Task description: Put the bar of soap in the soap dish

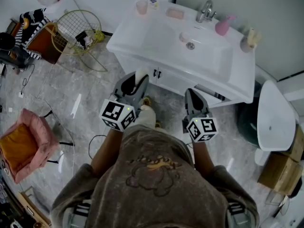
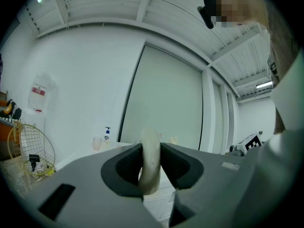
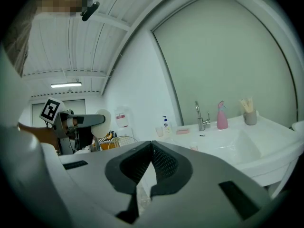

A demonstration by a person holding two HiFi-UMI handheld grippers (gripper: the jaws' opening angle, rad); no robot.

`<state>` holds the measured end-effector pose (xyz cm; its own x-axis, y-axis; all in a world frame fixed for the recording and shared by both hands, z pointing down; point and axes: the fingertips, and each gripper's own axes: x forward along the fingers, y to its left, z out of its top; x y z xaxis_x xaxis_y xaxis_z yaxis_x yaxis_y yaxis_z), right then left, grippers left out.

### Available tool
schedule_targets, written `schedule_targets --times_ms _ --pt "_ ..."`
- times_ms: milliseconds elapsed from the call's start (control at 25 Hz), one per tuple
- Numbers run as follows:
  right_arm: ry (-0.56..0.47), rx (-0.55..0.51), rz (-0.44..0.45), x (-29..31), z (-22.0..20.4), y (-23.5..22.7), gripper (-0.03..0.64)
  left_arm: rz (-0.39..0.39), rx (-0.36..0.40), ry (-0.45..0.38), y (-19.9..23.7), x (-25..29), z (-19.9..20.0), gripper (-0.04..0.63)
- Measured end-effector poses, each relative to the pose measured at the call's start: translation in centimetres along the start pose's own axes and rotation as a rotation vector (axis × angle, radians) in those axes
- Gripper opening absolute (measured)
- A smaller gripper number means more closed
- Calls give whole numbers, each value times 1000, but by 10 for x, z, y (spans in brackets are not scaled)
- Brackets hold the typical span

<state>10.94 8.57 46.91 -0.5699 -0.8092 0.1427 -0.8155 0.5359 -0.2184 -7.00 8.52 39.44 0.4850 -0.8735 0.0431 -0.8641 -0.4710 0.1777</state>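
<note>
Soap [image 2: 150, 175] is picked up, pinched on edge in the left tongs [image 2: 151, 148], well short of the counter [image 1: 237, 75]. Right tongs [image 3: 152, 144] pressed together, empty. Left to do: reach the pink dish [image 1: 175, 14] at the counter's back, set soap in, release

The right tongs [image 3: 151, 143] meet at the tips with nothing between them. Beyond them is a white sink [image 3: 237, 148] carrying a faucet [image 3: 202, 118], a pink spray bottle [image 3: 222, 115] and a pink soap dish [image 3: 183, 131]. At the left, the left tongs [image 3: 95, 120] clamp a pale bar of soap [image 3: 105, 123].
</note>
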Motion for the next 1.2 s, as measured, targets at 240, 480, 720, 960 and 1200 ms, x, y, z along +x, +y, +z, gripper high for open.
schedule_targets --times_ms 240,480,720,960,1200 --pt "-5 -4 -12 46 7 -28 -8 -14 1 -11 32 49 3 110" --pt "-5 5 -25 105 27 -52 -8 -45 -2 -6 72 109 17 110" --pt "2 2 -41 179 45 -84 -8 -67 -5 -3 126 176 32 110" --pt "1 -2 -62 242 74 -108 -8 -82 -18 8 174 231 49 110" --pt "-10 15 -90 280 88 -127 -6 -107 8 17 206 270 66 110"
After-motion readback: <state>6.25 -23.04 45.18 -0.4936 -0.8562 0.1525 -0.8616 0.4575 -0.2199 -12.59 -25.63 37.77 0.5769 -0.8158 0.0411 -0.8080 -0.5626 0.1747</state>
